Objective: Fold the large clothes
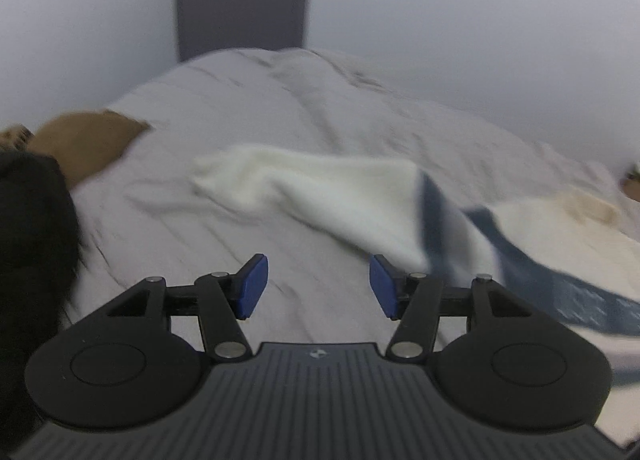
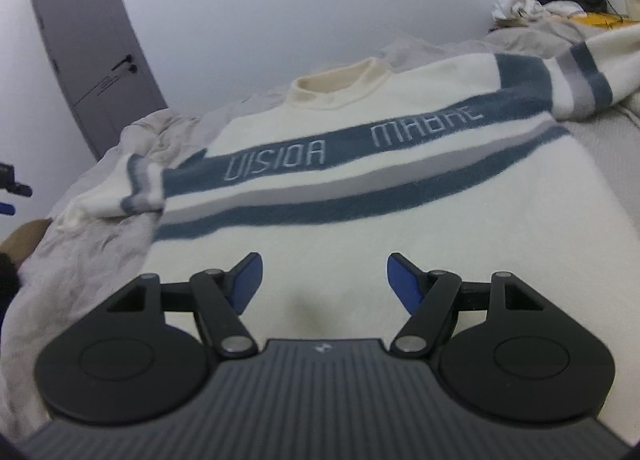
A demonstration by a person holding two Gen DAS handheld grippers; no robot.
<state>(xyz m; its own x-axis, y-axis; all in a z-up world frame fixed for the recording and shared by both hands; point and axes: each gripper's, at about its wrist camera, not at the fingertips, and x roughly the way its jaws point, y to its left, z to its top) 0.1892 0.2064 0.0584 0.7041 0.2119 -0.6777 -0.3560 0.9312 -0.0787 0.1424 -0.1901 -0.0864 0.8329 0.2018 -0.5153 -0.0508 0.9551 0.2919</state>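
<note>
The cream knitted sweater with blue and grey bands (image 2: 360, 196) lies front-up and spread flat on the bed, collar toward the far edge. One sleeve (image 2: 116, 196) is bent near the bed's left edge; the other sleeve (image 2: 592, 72) runs toward the far right corner. The upper blue chest band carries pale lettering that reads roughly "VISION MADNE"; the exact letters are uncertain.

The right gripper (image 2: 324, 284) hovers over the sweater's lower body, blue pads spread, nothing between them. The left gripper (image 1: 318, 286) is likewise released and empty, above the wrinkled light grey bed cover (image 1: 240, 112), just beside the bent sleeve.

A heap of mixed clothing (image 2: 552, 8) occupies the far right corner. A brown cushion (image 1: 88, 140) sits at the left edge. A grey door with a black handle (image 2: 96, 60) stands behind the bed.
</note>
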